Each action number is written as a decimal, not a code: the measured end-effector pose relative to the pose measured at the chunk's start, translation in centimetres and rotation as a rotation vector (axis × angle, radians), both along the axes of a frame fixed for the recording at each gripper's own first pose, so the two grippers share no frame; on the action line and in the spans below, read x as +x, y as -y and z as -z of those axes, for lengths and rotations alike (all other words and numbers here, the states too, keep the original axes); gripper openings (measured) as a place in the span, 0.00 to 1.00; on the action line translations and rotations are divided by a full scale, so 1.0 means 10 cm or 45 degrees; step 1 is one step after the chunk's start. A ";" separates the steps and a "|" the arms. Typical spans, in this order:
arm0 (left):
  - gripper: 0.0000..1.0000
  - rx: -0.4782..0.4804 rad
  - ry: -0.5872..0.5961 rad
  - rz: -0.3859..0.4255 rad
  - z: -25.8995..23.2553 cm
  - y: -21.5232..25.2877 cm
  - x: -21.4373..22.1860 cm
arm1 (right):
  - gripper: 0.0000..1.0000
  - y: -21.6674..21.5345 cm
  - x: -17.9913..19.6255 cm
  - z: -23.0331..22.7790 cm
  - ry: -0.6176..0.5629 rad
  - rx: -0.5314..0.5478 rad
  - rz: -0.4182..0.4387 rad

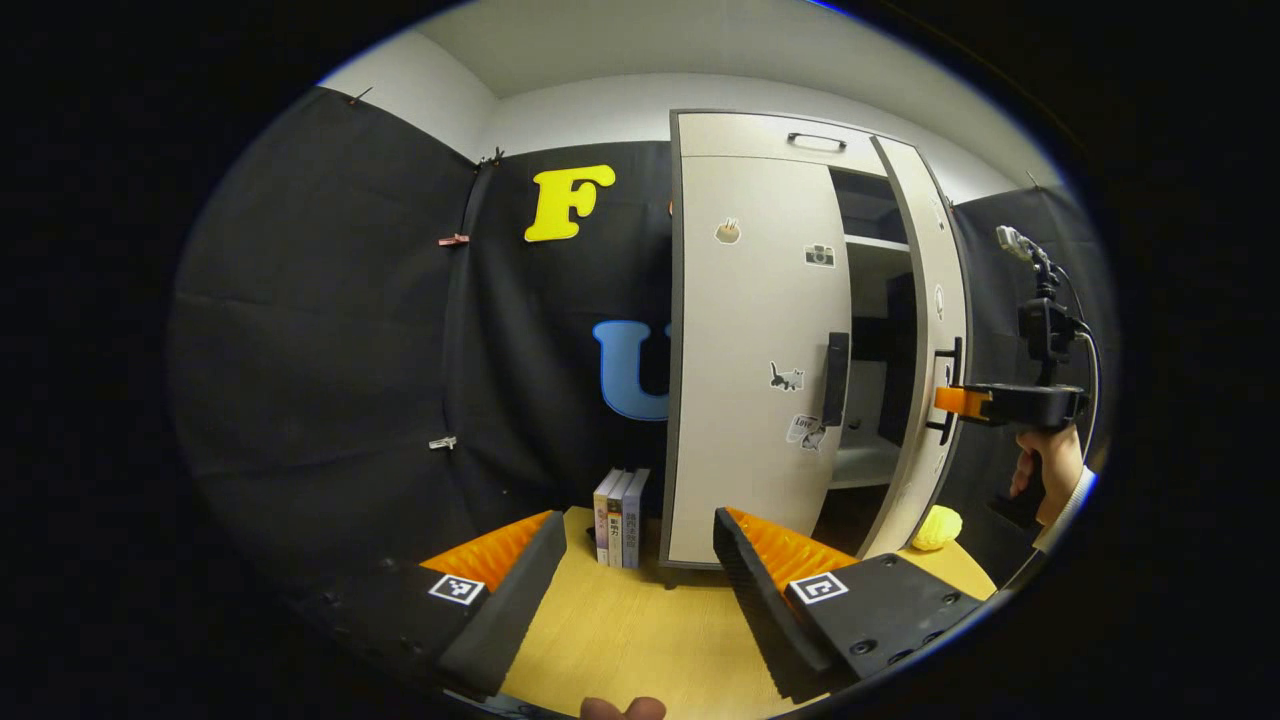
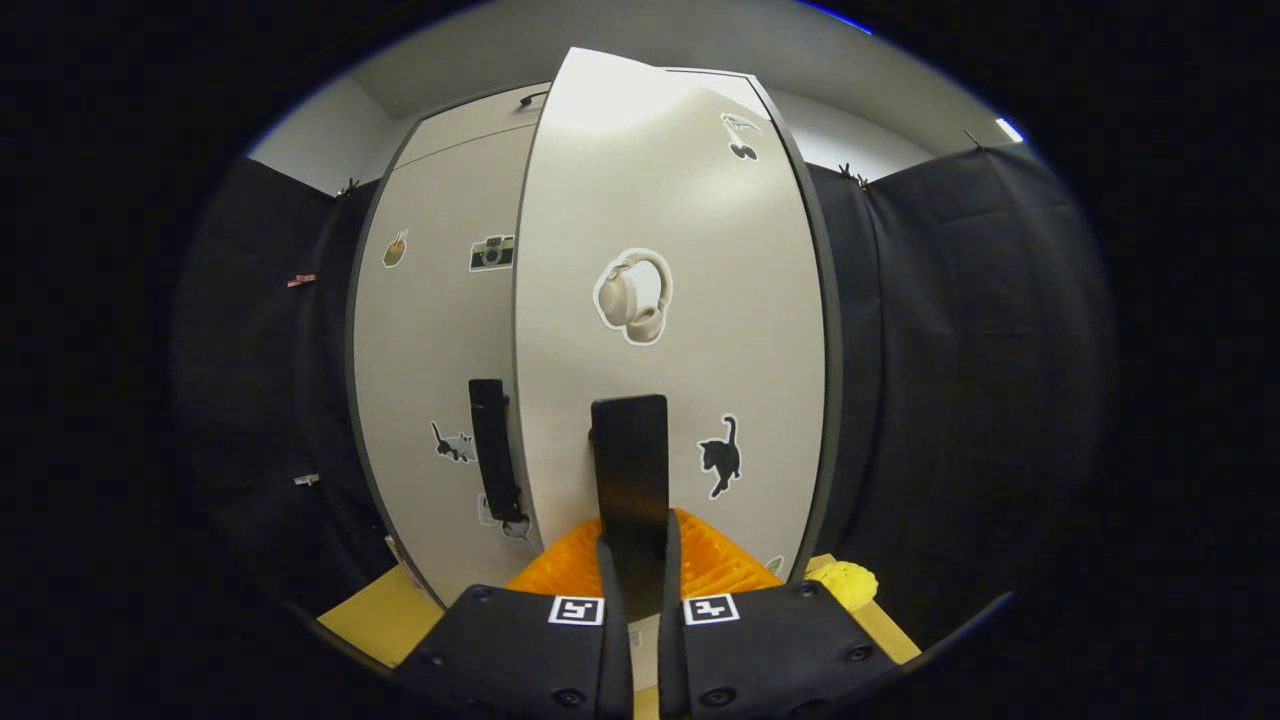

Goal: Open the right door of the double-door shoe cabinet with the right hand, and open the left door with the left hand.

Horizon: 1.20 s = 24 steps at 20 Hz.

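Two spread fingers mark the idle left gripper (image 1: 640,575); the upright cabinet (image 1: 750,340) stands at one o'clock, its right door (image 1: 925,340) swung ajar. Right gripper view: the right gripper (image 2: 632,570) clamps the vertical door handle (image 2: 630,460).

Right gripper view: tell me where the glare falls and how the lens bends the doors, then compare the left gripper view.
Right gripper view: glare washes out the top of the right door; its edges bow outward. Left gripper view: even light, no glare; the cabinet edges curve too; both sharp.
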<state>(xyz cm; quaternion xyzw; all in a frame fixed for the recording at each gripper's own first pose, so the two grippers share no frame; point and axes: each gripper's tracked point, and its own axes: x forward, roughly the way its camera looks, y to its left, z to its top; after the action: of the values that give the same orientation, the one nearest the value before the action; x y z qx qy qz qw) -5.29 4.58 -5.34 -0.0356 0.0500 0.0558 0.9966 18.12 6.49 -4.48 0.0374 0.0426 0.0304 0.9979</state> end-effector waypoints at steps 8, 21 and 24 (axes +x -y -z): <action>0.95 0.000 0.011 0.078 -0.04 0.32 0.08 | 0.14 0.22 -0.14 0.01 -0.029 0.011 -0.010; 0.95 0.008 -0.001 0.160 -0.08 1.02 0.29 | 0.14 0.40 -0.24 0.04 -0.065 0.000 -0.062; 0.95 0.009 0.007 0.167 -0.12 1.18 0.38 | 0.14 0.47 -0.28 0.04 -0.064 0.017 -0.062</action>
<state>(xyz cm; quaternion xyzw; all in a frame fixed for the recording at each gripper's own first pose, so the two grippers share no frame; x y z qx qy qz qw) -1.48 -7.19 -4.14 -0.0288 0.0494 -0.0094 0.9983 15.34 1.78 -4.87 0.0437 0.0682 0.0541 0.9952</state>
